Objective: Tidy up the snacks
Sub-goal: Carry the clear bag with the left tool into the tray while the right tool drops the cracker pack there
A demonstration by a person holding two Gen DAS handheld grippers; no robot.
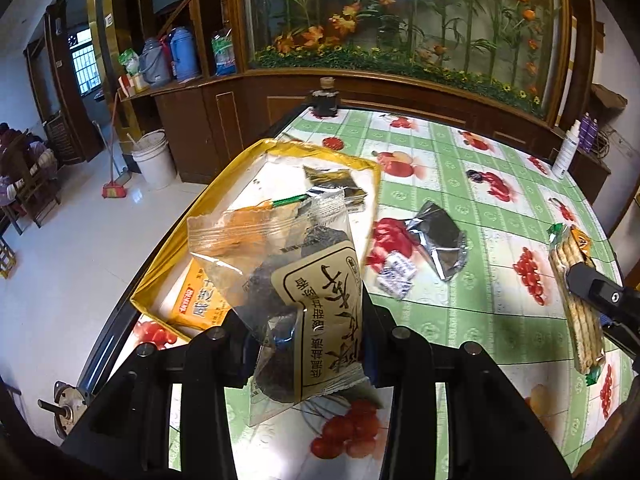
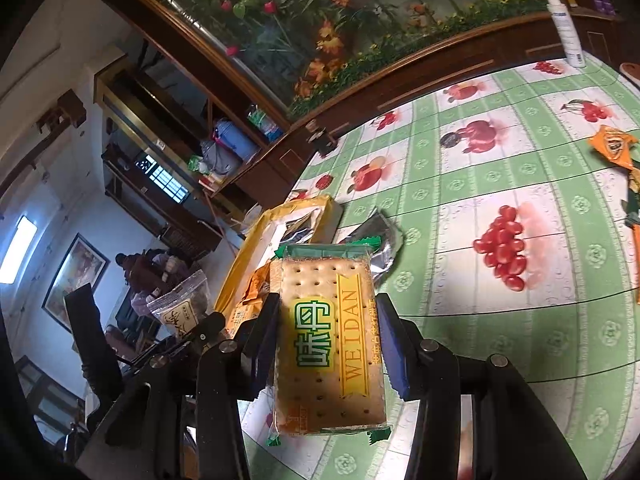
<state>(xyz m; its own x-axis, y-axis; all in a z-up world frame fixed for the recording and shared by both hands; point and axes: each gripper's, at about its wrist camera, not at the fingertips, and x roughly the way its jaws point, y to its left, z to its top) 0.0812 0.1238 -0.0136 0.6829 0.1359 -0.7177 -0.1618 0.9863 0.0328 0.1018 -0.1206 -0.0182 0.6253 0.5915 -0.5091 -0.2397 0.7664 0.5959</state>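
Observation:
My left gripper (image 1: 308, 332) is shut on a clear packet of dark dried fruit (image 1: 304, 276), held above the near edge of the yellow box (image 1: 360, 164). The box holds an orange packet (image 1: 196, 300) and a dark packet (image 1: 340, 184). My right gripper (image 2: 326, 332) is shut on a WEIDAN cracker pack (image 2: 328, 344), held over the table to the right of the box (image 2: 248, 252). In the left wrist view the cracker pack (image 1: 576, 280) shows at the right edge. The fruit packet (image 2: 182, 308) shows at the left of the right wrist view.
A silver foil packet (image 1: 440, 240) and a small white packet (image 1: 396, 276) lie on the fruit-print tablecloth (image 1: 480, 320) right of the box. Orange packets (image 2: 616, 148) lie at the far right. A dark jar (image 1: 325, 100) and a white spray bottle (image 1: 568, 148) stand at the table's back edge.

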